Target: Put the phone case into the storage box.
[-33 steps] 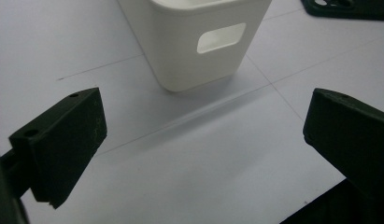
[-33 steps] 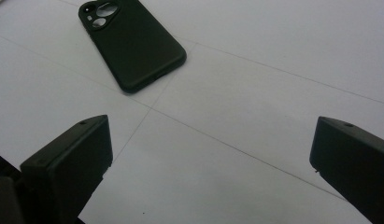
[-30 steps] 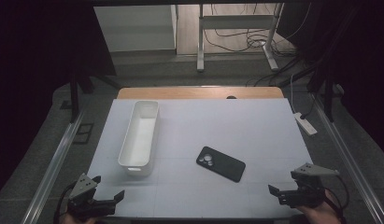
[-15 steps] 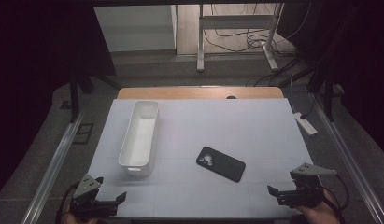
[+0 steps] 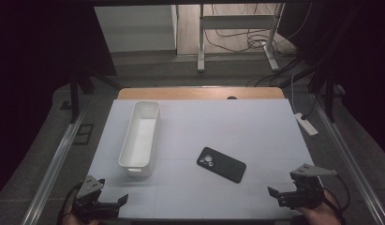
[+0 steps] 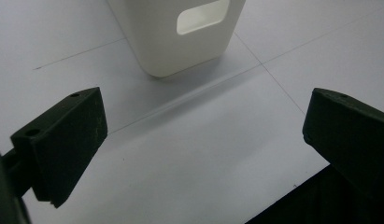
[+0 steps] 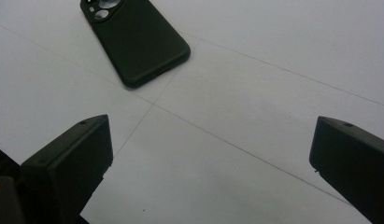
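A white counter (image 5: 255, 136) sits in a dark room; the black phone (image 5: 221, 164) lies flat at lower centre. Both hand-held grippers, left (image 5: 116, 202) and right (image 5: 276, 193), gape wide, empty. Its thin profile could slip a pinch.

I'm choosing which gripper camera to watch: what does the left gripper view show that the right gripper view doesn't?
Left gripper view: the end of the white bin with its handle cutout, standing ahead of the open left gripper.
Right gripper view: the black phone, lying camera side up, ahead of the open right gripper.
Both: the white table, with nothing between the jaws.
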Demonstrator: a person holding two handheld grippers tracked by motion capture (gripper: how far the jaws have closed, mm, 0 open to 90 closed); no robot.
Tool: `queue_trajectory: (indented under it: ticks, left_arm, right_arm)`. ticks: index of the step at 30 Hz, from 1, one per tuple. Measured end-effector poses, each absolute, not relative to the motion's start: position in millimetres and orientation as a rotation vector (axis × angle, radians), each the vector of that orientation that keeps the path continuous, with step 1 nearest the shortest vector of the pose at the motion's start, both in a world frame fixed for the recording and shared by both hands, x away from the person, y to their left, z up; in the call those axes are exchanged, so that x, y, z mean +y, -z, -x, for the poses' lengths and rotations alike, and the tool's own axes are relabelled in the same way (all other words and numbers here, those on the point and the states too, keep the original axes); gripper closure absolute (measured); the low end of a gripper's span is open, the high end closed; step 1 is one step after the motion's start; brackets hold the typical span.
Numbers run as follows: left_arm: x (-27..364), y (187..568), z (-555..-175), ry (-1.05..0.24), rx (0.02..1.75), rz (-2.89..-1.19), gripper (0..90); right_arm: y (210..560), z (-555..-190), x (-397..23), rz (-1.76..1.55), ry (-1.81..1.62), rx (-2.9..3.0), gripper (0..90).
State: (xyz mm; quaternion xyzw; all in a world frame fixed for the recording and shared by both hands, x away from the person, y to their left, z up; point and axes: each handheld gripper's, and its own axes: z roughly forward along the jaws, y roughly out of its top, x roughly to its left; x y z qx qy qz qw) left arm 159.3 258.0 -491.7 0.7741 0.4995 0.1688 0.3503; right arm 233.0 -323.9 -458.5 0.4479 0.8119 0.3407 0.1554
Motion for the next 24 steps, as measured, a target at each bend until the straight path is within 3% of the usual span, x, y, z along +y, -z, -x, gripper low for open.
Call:
queue_trajectory:
  ticks: [24]
  left_arm:
    - [259.3, 492.9, -159.8, -0.430, 1.308, -1.991, 1.4]
  right_arm:
    - [452.0, -242.9, -312.6, -1.220, -1.003, 2.374, 0.0]
